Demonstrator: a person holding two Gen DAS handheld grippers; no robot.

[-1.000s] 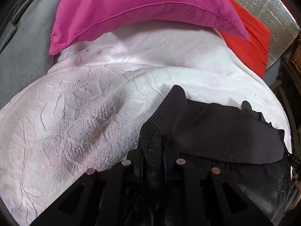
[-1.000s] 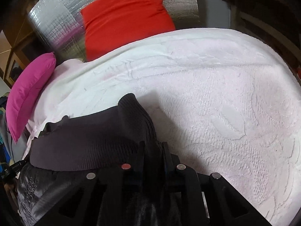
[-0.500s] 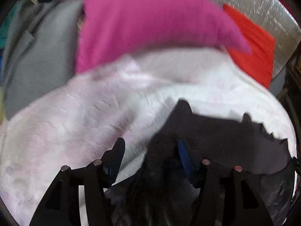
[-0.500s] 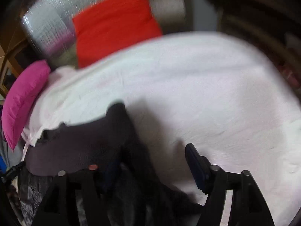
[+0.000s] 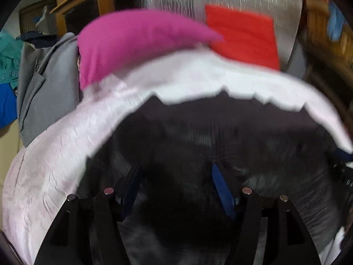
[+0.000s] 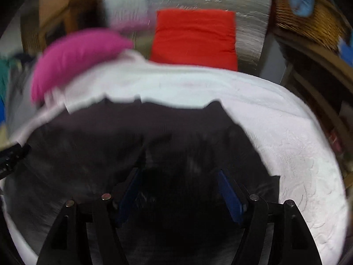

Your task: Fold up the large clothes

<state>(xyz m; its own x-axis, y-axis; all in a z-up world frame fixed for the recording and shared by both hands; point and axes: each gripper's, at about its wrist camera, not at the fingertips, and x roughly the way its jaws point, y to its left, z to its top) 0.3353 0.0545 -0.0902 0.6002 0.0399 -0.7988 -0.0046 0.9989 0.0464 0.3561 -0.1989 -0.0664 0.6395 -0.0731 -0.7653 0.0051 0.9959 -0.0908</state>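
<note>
Left gripper (image 5: 176,183) jaws apart over dark garment (image 5: 220,132) at frame centre, right gripper (image 6: 178,185) likewise empty above it on white bedspread (image 6: 286,145); judgement: smooth the fold flat, then regrip 2 outer edges evenly.

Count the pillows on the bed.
2. The pink pillow lies at the far left of the white bedspread; the red pillow stands to its right against the silver headboard. Others may be out of view.
</note>
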